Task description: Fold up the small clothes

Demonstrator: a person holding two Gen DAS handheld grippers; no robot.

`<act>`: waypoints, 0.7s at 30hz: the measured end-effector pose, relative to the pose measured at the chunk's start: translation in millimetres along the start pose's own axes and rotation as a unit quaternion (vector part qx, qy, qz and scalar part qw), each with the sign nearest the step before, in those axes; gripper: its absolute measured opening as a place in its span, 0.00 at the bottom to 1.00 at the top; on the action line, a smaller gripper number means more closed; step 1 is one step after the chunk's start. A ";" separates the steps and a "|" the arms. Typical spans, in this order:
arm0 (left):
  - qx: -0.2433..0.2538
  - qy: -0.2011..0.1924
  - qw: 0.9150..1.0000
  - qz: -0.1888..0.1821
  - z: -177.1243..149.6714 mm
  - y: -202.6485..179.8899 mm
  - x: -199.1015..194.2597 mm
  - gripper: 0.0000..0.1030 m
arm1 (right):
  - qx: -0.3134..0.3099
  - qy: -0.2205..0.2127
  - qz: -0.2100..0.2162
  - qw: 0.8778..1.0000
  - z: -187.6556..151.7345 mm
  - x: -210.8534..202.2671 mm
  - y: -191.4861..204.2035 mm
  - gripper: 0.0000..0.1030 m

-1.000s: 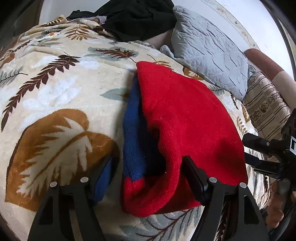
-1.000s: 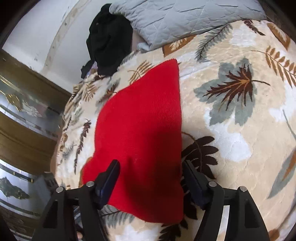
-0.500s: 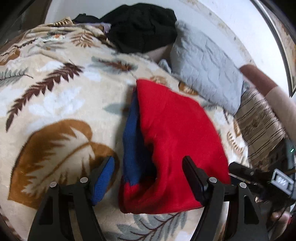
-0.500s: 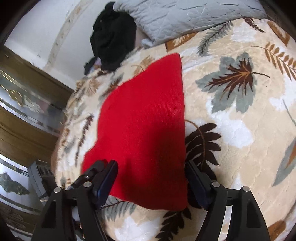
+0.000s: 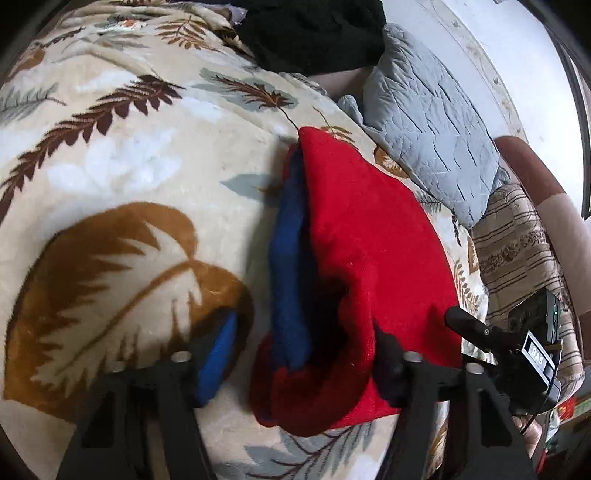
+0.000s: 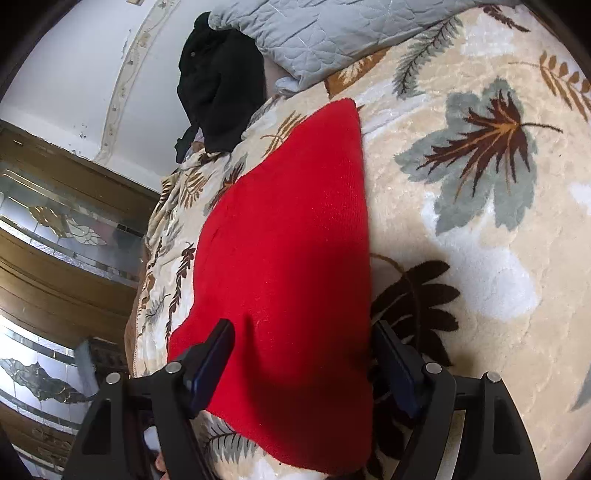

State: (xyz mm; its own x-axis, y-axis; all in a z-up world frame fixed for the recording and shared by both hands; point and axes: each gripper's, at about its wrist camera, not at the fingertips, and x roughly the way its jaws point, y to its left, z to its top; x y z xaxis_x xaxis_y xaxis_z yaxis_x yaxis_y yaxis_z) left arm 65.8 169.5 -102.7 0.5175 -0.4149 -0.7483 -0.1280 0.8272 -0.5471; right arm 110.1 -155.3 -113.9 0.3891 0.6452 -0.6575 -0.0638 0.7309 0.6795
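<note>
The folded garment (image 5: 369, 236) lies on the leaf-print blanket (image 5: 129, 155), with the pillow (image 5: 432, 122) beyond it to the right. The dark clothes (image 5: 314, 33) are heaped left of the pillow, against the wall (image 6: 74, 66).

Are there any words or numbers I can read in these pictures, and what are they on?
One label only: a small white tag on the black device mounted on the right gripper, seen at the right edge of the left wrist view. It has dark letters, turned sideways and too blurred to read.
The red garment, leaf-print blanket, grey pillow and black clothes: no writing shows on them.
</note>
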 end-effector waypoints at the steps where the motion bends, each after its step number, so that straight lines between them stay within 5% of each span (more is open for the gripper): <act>1: 0.000 0.003 1.000 -0.004 0.5 0.3 0.5 0.56 | 0.000 0.000 0.001 1.000 -0.5 0.9 -1.7 0.77; 13: -0.003 -0.018 0.999 -0.031 7.3 -5.3 -15.0 0.56 | 0.003 -0.021 0.001 1.000 -10.4 -19.0 -5.5 0.77; 21: 0.010 -0.036 0.998 -0.051 36.3 -15.5 -18.6 0.74 | 0.002 -0.025 0.012 1.000 -10.4 -23.2 -5.0 0.77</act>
State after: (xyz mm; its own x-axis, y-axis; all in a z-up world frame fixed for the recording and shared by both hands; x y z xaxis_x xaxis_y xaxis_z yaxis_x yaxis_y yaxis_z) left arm 88.9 178.2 -66.7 0.5867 -0.4702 -0.6593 -0.0540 0.7896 -0.6112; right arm 91.8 -171.6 -105.4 0.4331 0.6502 -0.6242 -0.0698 0.7147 0.6960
